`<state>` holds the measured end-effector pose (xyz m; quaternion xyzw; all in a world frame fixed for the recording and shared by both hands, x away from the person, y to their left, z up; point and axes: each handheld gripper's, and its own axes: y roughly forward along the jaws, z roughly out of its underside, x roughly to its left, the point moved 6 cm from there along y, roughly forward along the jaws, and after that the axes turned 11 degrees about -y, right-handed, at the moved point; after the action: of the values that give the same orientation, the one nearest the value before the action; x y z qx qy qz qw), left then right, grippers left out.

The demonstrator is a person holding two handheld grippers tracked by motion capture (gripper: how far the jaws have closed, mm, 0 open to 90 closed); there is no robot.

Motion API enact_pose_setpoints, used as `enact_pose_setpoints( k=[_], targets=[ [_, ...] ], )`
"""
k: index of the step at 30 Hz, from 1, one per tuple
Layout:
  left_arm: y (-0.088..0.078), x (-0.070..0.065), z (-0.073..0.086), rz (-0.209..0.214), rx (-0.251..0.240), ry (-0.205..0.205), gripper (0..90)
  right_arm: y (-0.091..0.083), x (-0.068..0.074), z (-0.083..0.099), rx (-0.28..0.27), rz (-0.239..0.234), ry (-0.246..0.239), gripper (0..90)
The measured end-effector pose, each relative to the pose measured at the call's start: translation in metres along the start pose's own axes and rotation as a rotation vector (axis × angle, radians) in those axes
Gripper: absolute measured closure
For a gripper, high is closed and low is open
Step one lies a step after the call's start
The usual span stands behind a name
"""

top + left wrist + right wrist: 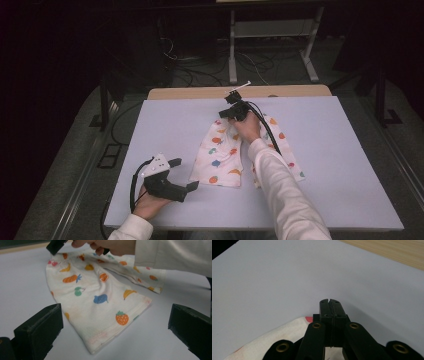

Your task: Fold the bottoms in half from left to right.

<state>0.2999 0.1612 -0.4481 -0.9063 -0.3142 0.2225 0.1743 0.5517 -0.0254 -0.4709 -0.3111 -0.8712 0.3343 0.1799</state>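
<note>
White shorts [220, 155] printed with coloured fruit lie flat on the pale table, waist at the far end and two legs towards me. My right gripper [222, 114] is at the waist edge, shut on the fabric; in the right gripper view its jaws [329, 301] are pressed together, with the shorts [274, 340] running in under them and the tips reaching past the edge. My left gripper [184, 174] rests near the table's front left, open, nothing between its jaws. In the left gripper view that gripper [116, 308] faces the hem of the near leg of the shorts [100, 302].
The table [165, 125] is a pale sheet with a wooden strip [200, 93] along its far edge. Cables and metal stand legs [232, 55] are on the dark floor behind. A white sleeve [280, 190] crosses the right leg of the shorts.
</note>
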Motion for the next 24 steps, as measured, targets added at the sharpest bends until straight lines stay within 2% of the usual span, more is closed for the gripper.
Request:
enact_pose_setpoints(
  k=[4, 9, 11, 20, 24],
  targets=[
    [0.0, 0.003, 0.0, -0.01, 0.016, -0.023, 0.0, -0.002, 0.003, 0.005, -0.011, 0.0, 0.005, 88.5],
    [-0.002, 0.006, -0.007, -0.02, -0.002, -0.093, 0.0, -0.004, 0.006, 0.009, -0.031, -0.001, 0.015, 88.6],
    [0.0, 0.008, -0.009, -0.032, 0.004, -0.108, 0.0, -0.004, 0.007, 0.01, -0.032, 0.001, 0.011, 88.5],
    [0.011, 0.016, -0.009, -0.072, 0.101, -0.149, 0.0, -0.01, 0.01, 0.011, -0.046, 0.007, 0.013, 88.5],
    [0.015, 0.02, -0.007, -0.077, 0.13, -0.183, 0.0, -0.011, 0.012, 0.01, -0.05, 0.007, 0.015, 88.5]
  ],
)
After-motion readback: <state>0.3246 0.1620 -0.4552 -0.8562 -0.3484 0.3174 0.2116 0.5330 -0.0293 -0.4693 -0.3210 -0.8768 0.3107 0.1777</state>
